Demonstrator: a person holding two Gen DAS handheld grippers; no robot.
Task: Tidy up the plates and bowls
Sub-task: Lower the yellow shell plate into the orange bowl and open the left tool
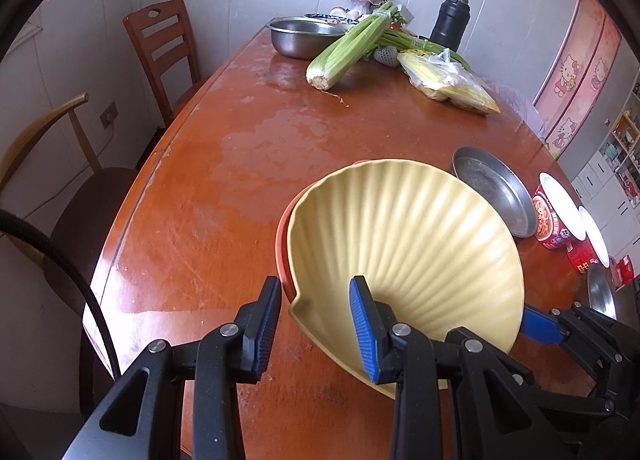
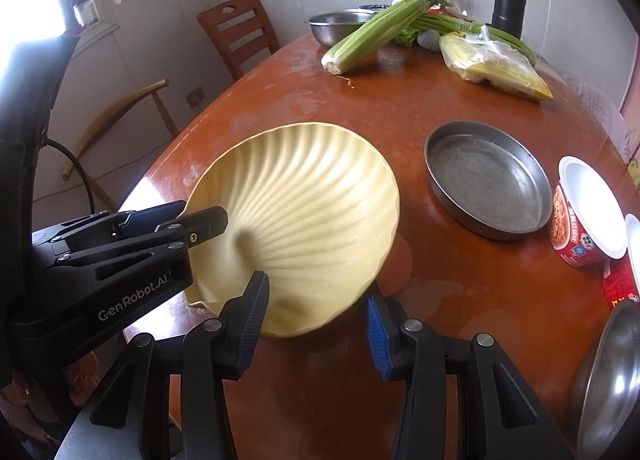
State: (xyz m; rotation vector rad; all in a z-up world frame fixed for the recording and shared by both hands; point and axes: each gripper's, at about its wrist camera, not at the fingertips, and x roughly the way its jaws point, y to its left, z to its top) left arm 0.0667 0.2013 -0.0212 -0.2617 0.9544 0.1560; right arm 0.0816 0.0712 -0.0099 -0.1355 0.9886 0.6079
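A yellow shell-shaped ribbed plate (image 1: 404, 244) is tilted up above the table, over an orange plate (image 1: 282, 244) whose edge shows behind it. My left gripper (image 1: 316, 328) is open with its jaws either side of the yellow plate's near left rim. My right gripper (image 2: 316, 320) is open with its jaws either side of the plate's (image 2: 304, 220) near right rim. I cannot tell whether the pads touch the rim. The left gripper (image 2: 188, 222) shows in the right wrist view at the plate's left edge. A round steel pan (image 2: 486, 178) lies flat to the right.
A red instant-noodle cup (image 2: 588, 212) stands right of the pan, and a steel dish (image 2: 612, 376) sits at the near right edge. Celery (image 1: 352, 48), a steel bowl (image 1: 302, 34), bagged corn (image 1: 448, 80) and a black flask (image 1: 450, 18) are at the far end. Chairs (image 1: 160, 48) stand left.
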